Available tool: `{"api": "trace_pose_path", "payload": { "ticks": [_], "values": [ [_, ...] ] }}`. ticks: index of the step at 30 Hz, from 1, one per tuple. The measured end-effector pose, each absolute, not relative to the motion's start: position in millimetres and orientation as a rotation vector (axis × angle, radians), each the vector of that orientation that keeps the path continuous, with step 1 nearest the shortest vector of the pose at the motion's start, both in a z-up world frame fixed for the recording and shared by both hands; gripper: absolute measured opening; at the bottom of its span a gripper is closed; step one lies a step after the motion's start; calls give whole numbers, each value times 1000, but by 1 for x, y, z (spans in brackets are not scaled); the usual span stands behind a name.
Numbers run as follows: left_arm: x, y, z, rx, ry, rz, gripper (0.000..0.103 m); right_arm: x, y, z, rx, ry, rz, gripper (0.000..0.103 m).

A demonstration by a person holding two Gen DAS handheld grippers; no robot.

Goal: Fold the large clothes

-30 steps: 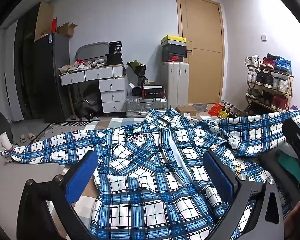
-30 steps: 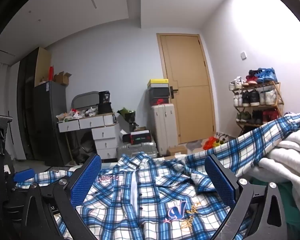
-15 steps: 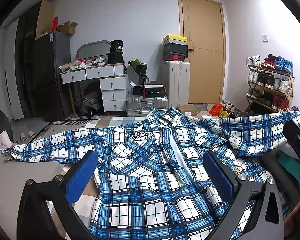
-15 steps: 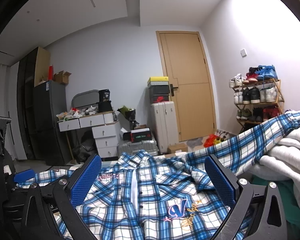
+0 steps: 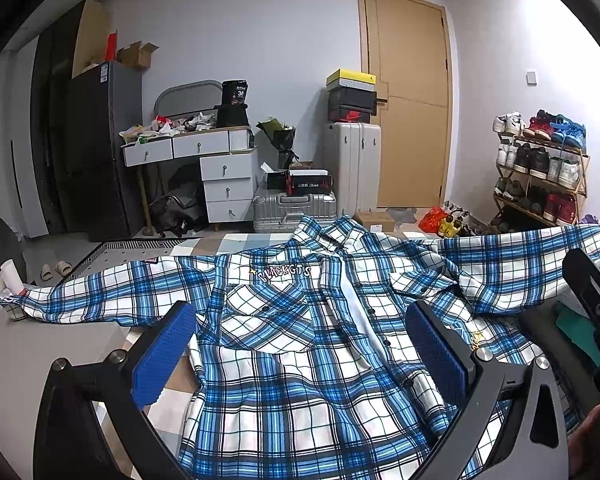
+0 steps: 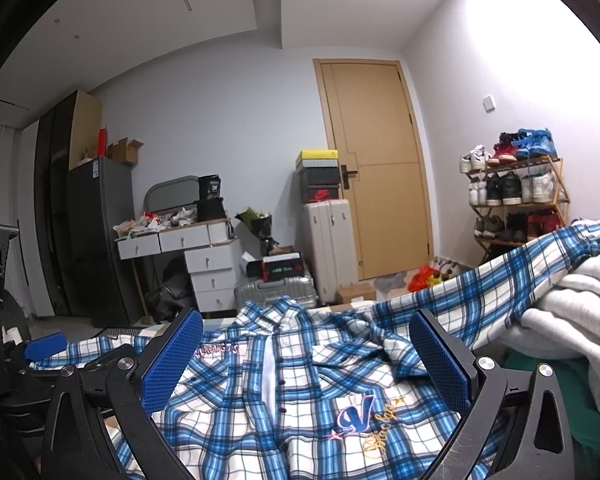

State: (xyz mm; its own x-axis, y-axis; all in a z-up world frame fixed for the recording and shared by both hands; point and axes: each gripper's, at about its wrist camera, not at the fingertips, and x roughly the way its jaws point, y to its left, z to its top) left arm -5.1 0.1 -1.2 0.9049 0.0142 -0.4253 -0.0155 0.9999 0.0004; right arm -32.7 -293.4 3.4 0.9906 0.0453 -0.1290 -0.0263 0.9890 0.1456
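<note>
A blue, white and black plaid shirt (image 5: 300, 340) lies spread face up on the work surface, buttoned, collar at the far side, both sleeves stretched out sideways. In the right wrist view the same shirt (image 6: 284, 392) shows a blue "V" emblem on its chest. My left gripper (image 5: 300, 344) hovers open above the shirt's left chest, nothing between its blue pads. My right gripper (image 6: 306, 356) is open too, over the shirt's right chest. The right sleeve (image 6: 500, 280) drapes over a pile of white cloth.
A heap of white and green clothing (image 6: 572, 320) sits at the right. Bare grey surface (image 5: 40, 352) lies left of the shirt. Beyond are a white drawer desk (image 5: 220, 176), silver suitcases (image 5: 296, 208), a wooden door (image 5: 408, 100) and a shoe rack (image 5: 540, 172).
The right wrist view has tilted up slightly, so the shirt sits lower in frame. The left gripper has barely shifted. Both stay open; the shirt has not moved.
</note>
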Motion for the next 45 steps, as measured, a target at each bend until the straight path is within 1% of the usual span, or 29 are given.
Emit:
{"api": "trace_pose_path", "payload": {
  "ticks": [37,41,45],
  "values": [
    [-1,0,-7,-3,454,27,102,-30,-291,0,132,156,20,103],
    [0,-2,-10,21,412,50,102,-28,-290,-3,120,158,1,103],
    [9,-2,-17,22,441,29,102,-20,-295,-3,121,207,-31,103]
  ]
}}
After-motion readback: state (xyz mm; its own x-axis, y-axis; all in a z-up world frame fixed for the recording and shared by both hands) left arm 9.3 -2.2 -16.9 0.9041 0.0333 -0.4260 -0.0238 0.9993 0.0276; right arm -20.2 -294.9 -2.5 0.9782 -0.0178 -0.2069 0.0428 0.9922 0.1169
